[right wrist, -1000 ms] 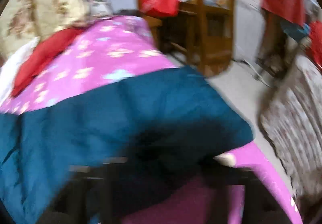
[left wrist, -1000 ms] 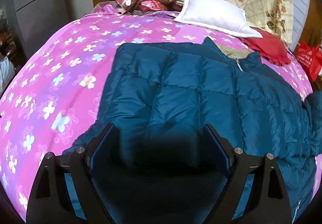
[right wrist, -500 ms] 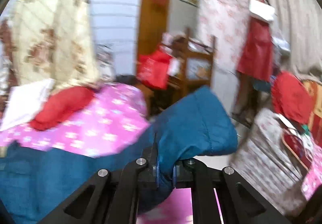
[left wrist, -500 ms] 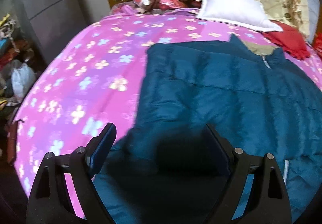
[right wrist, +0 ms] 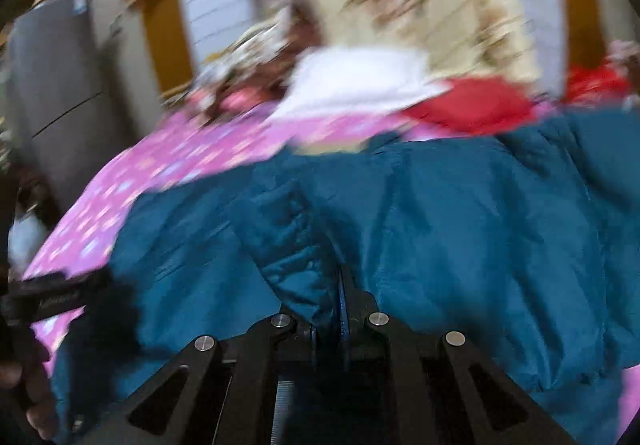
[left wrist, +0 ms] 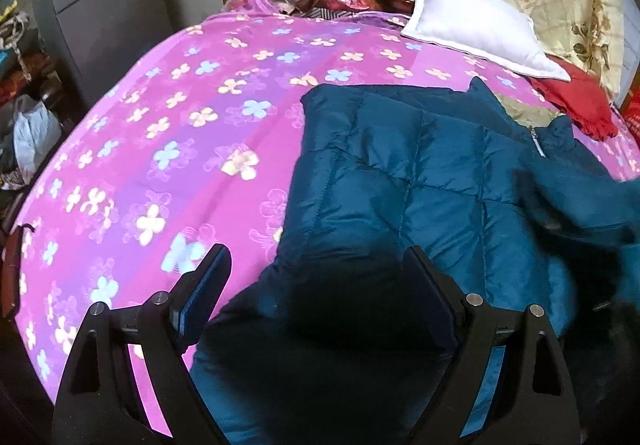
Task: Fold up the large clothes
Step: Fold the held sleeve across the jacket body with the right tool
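Jacket [right wrist: 460, 229] fabric hides right tool's [right wrist: 330, 309] pinched fingertips, blurred.

light: soft, even, daylight-like, no glare | shadow: dark patch on blue jacket [left wrist: 400, 173] between the near fingers, left wrist view | blur: left view sharp, smear only at jacket's right end; right view motion-blurred all over, worst behind jacket [right wrist: 460, 213] | distortion: fisheye bulge, black corner vignette in both views
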The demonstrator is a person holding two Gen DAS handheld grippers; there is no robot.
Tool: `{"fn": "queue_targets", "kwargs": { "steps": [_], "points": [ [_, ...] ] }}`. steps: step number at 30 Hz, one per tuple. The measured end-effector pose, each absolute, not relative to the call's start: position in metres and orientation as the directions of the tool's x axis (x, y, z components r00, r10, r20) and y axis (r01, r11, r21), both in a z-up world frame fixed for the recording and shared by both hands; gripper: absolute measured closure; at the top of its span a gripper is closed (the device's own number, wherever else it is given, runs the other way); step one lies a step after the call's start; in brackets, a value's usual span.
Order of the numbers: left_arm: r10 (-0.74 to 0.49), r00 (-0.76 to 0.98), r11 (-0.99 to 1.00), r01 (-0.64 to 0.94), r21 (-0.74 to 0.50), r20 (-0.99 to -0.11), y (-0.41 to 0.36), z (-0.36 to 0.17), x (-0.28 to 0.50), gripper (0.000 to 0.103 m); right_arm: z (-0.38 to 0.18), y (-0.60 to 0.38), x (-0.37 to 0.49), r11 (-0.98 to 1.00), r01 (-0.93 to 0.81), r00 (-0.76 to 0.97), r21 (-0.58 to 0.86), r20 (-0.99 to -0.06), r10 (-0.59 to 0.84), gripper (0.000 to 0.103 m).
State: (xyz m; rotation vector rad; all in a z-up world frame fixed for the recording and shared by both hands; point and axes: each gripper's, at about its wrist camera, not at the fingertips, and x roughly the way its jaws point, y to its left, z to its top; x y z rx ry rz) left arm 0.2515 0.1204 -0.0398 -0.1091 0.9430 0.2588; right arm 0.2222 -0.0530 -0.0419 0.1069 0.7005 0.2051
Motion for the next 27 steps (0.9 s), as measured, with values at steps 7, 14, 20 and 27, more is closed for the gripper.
{"fn": "queue_targets", "kwargs": {
  "steps": [7, 14, 20, 27],
  "points": [
    [0.098, 0.567, 0.969, -0.241, -0.052, -0.818, 0.12, -0.04, 0.252, 0.015, -0.042, -0.042, 0.203, 0.954, -0.261, 0.684, 0.149, -0.668, 0.292, 0.019],
    [-0.053, 0.65, 0.98, -0.112, -0.165, -0.758, 0.096, -0.026, 0.243, 0.015, -0.046, -0.09, 0.13, 0.989, -0.079, 0.648, -0.127, -0.76, -0.046, 0.017],
    [-0.271, 0.612, 0.953, 0.062, -0.297, -0.743, 0.059, -0.037, 0.249, 0.015, -0.081, -0.132, 0.113, 1.0, 0.027, 0.613, -0.002, -0.79, -0.018, 0.002],
    [-0.264, 0.596, 0.964, 0.138, -0.227, -0.758, 0.017, -0.053, 0.255, 0.091, -0.084, -0.126, 0.119, 0.999, 0.017, 0.605, -0.039, -0.795, -0.041, 0.0]
  ]
}}
